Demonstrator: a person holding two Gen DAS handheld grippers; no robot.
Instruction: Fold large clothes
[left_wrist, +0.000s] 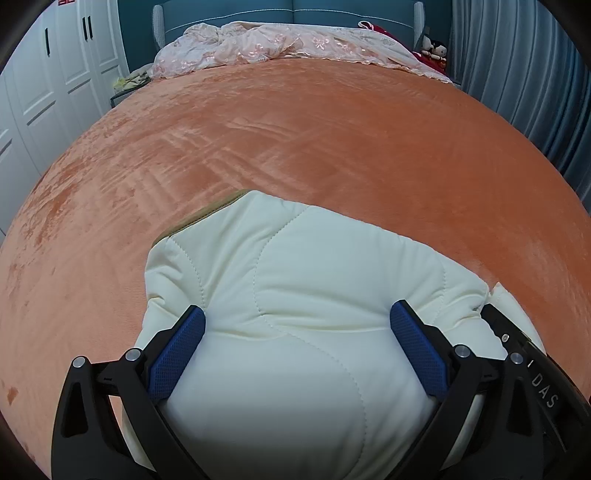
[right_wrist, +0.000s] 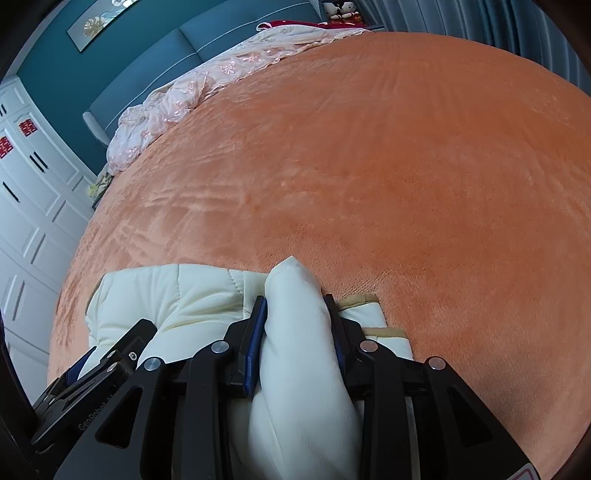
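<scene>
A cream quilted padded jacket (left_wrist: 295, 280) with tan trim lies bunched at the near edge of the orange bedspread (left_wrist: 295, 140). My left gripper (left_wrist: 295, 325) has its blue pads wide apart around a thick fold of the jacket, pressing into both sides. My right gripper (right_wrist: 295, 310) is shut on a narrower fold of the same jacket (right_wrist: 295, 332), which bulges up between its pads. The left gripper's body shows at the lower left of the right wrist view (right_wrist: 92, 369). The jacket's lower part is hidden under the grippers.
A pink embroidered quilt (left_wrist: 288, 44) is heaped at the bed's head against a teal headboard (left_wrist: 295, 11). White wardrobes (left_wrist: 48, 92) stand to the left, grey-blue curtains (left_wrist: 524, 74) to the right. Plush toys (left_wrist: 436, 50) sit by the headboard.
</scene>
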